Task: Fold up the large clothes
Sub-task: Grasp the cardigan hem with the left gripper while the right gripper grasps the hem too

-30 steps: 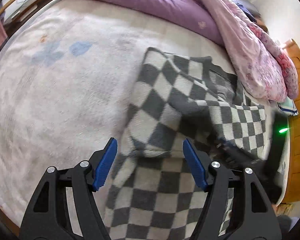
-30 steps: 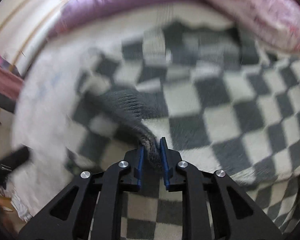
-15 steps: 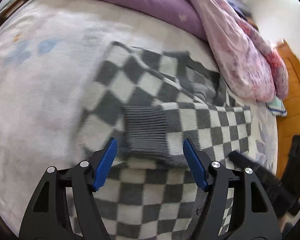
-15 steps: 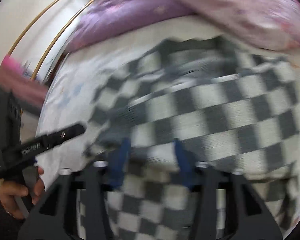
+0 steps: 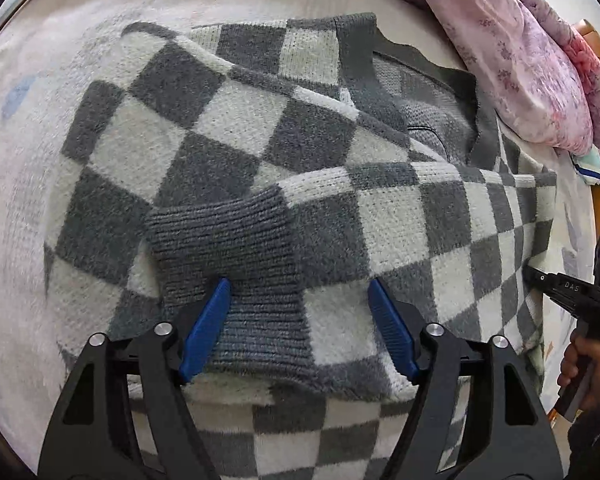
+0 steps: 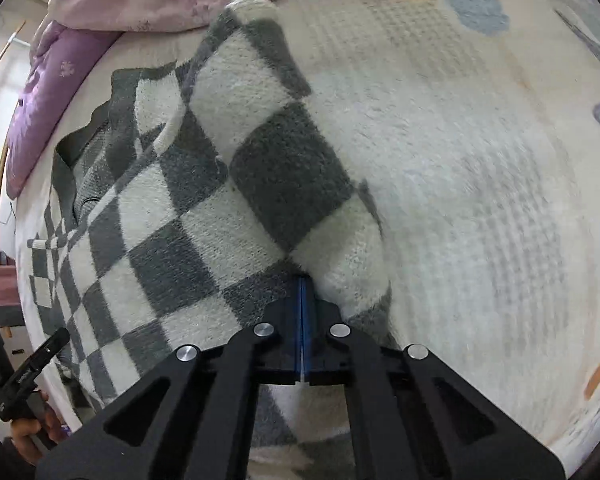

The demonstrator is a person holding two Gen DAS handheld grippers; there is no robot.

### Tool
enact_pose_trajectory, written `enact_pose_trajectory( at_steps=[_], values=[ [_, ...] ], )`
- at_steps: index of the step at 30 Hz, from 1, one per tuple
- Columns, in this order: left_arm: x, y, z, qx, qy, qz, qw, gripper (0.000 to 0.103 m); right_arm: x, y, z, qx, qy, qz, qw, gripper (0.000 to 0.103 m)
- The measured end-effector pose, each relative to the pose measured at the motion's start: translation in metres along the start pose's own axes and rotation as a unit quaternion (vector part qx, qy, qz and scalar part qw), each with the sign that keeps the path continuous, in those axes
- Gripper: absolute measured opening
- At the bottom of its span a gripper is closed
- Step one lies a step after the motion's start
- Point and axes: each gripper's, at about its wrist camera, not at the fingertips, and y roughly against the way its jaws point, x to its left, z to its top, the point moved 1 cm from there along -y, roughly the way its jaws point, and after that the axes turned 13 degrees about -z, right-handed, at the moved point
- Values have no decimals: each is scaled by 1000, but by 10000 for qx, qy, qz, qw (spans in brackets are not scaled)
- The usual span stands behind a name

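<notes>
The checkered sweater [image 5: 236,128] lies spread on the bed [image 6: 480,160], ahead of both my grippers, 1 sleeve folded across its body. My right gripper [image 6: 303,312] has its jaws pressed together at the sweater's right edge; whether any knit is caught between them I cannot tell. If it is only nipped, I judge a pull would slip it free. My left gripper [image 5: 300,320] gapes wide, holding nothing, straddling the grey cuff [image 5: 228,248]; lowering it could drag the sleeve askew.
</notes>
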Motion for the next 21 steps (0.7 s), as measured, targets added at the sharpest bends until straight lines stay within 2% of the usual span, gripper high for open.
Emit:
enact_pose_trajectory(
  at_steps=[2,4,5,6,9,11,13,16,17,19,21],
  values=[
    [-1,1,2,40,-16,6,10000,73,2,0,1,47,-33,-48,10000,0],
    [1,11,5,47,90,-141,9998,73,5,10,2,85,-1,-111,9999,1],
    [-2,16,9,-11,123,-238,9996,73,10,19,4,87,45,-109,9999,7],
    [-1,29,15,-143,150,-401,9990,73,13,29,8,67,94,-88,9999,7],
    [8,58,39,-517,161,-508,9972,75,26,63,21,-191,243,221,9993,20],
    [21,70,61,-710,240,-378,9965,75,32,79,41,-436,262,110,9986,42],
    [39,74,86,-825,441,-120,9955,75,34,84,63,-633,274,-108,9976,42],
    [69,71,121,-882,706,110,9935,75,31,77,91,-619,189,-400,9971,44],
    [77,67,133,-818,808,303,9929,75,29,71,100,-579,128,-518,9969,44],
    [82,62,148,-749,710,320,9941,75,25,57,114,-433,76,-619,9971,44],
    [86,49,160,-618,540,571,9950,75,27,46,123,-337,56,-683,9971,45]
  ],
)
